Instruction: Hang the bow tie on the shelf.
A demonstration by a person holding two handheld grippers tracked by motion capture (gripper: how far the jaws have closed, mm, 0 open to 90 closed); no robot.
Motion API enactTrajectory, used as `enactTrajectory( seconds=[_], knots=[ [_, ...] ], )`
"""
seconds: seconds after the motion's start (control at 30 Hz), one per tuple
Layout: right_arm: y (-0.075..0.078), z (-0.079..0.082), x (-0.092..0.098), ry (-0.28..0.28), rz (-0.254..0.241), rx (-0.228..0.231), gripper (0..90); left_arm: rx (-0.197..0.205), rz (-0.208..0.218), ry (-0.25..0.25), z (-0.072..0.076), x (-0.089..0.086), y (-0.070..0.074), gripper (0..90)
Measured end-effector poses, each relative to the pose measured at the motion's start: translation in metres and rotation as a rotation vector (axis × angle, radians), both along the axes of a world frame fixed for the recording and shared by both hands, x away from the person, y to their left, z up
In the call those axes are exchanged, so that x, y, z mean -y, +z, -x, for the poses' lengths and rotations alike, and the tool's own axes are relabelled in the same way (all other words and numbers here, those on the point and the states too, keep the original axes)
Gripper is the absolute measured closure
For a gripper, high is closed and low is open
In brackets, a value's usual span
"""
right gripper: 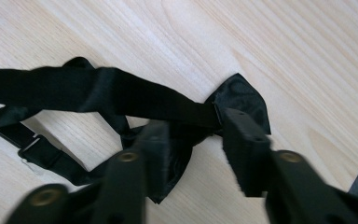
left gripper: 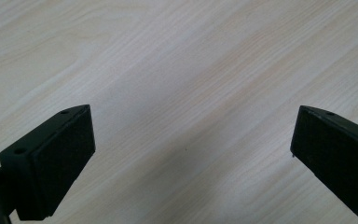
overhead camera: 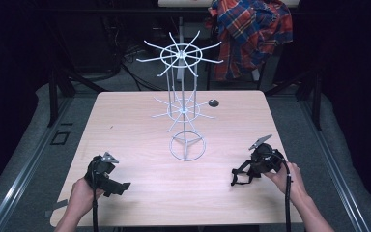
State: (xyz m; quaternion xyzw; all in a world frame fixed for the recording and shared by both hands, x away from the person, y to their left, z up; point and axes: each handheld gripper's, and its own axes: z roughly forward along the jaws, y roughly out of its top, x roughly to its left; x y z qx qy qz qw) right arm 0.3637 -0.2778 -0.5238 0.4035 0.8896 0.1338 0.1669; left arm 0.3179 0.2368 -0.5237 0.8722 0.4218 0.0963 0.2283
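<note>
A pale wood-grain table (overhead camera: 125, 125) carries a white wire display stand (overhead camera: 187, 147) and a black strapped bow tie (overhead camera: 240, 175)

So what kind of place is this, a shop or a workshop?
Probably a recording studio or lab, not a shop: a bare wooden table against black surroundings, cables on the floor behind, an empty white wire display rack, and a person's hands holding a gripper each.

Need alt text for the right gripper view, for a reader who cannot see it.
The right gripper has its two black fingers closed around the middle of a black bow tie lying on a pale wooden table. The tie's black strap runs off to the left, with a small buckle on a lower loop.
</note>
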Motion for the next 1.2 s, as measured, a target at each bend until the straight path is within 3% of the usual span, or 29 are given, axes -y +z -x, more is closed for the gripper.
enactTrajectory(
  seconds=[0.1,0.23,0.3,0.37,0.53,0.7,0.83,1.2],
  knots=[
    [-0.002,0.000,0.000,-0.014,0.006,0.005,80.2,-0.003,-0.006,-0.005,0.000,0.001,0.000,0.0],
    [-0.001,0.000,0.000,-0.008,0.008,0.005,89.1,-0.003,-0.008,-0.002,0.000,0.000,0.000,0.0],
    [-0.001,0.001,0.000,-0.019,-0.022,0.012,89.8,-0.003,-0.009,-0.002,0.000,0.000,0.000,0.0],
    [0.002,0.002,0.000,-0.015,-0.009,0.013,90.0,-0.002,-0.011,-0.004,0.000,0.001,0.000,0.0],
    [0.010,0.003,0.001,-0.017,-0.038,0.030,90.0,-0.002,-0.010,-0.002,0.000,0.000,0.000,0.0],
    [0.018,0.006,-0.002,-0.011,-0.046,0.058,90.0,0.000,-0.014,-0.002,0.000,0.000,0.000,0.0],
    [0.029,0.010,-0.004,-0.010,-0.023,0.095,90.0,0.003,-0.014,0.000,0.000,0.000,0.000,0.0],
    [0.050,0.019,-0.012,0.005,-0.042,0.163,90.0,0.002,-0.019,0.000,0.000,0.001,0.000,0.0]
  ],
)
